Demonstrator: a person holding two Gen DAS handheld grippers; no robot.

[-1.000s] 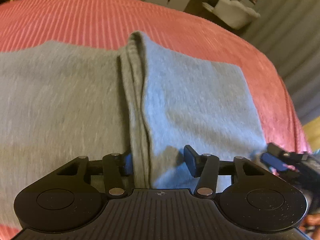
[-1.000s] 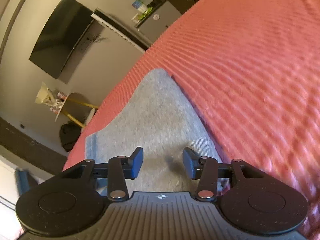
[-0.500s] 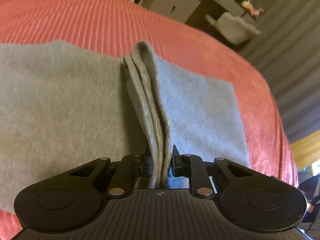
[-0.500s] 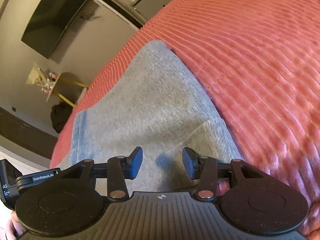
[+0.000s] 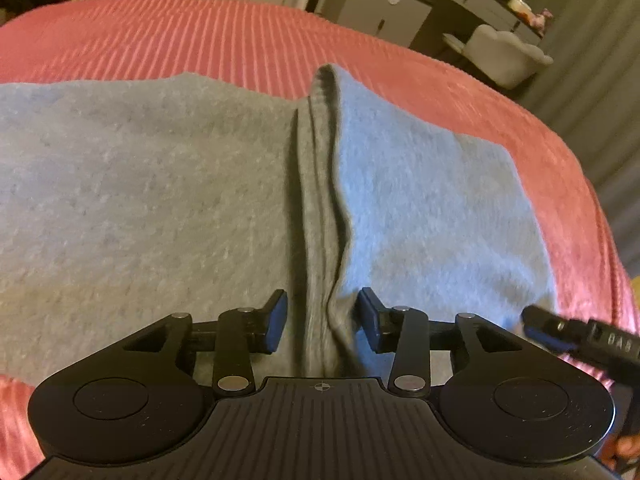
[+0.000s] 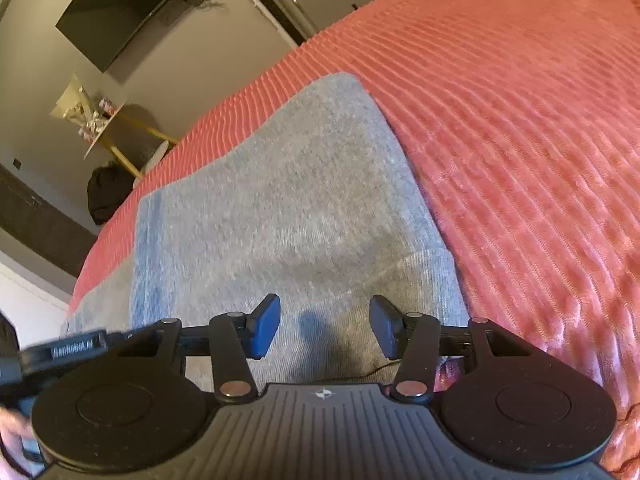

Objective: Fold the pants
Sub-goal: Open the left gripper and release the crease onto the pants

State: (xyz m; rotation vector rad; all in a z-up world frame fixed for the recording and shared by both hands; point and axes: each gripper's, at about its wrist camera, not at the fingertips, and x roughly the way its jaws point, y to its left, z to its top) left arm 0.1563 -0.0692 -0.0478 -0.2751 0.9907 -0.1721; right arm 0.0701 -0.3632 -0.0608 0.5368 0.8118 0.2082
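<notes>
Left gripper (image 5: 322, 322) just reopened, jaws part open around the raised fold of grey pants (image 5: 160, 200), not pinching, right gripper (image 6: 324, 326) part open over the waistband, empty, on pink bed (image 6: 520, 120).

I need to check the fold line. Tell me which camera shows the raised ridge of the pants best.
The left wrist view: the ridge runs up the middle of the pants, between the open left gripper. The right wrist view shows only flat grey cloth and no ridge.

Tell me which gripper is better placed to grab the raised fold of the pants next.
Left. The left gripper, whose jaws have just been opening, straddles the raised fold of the grey pants, pads clear of it. The right gripper is open over flat cloth near the edge, no ridge between its fingers.
</notes>
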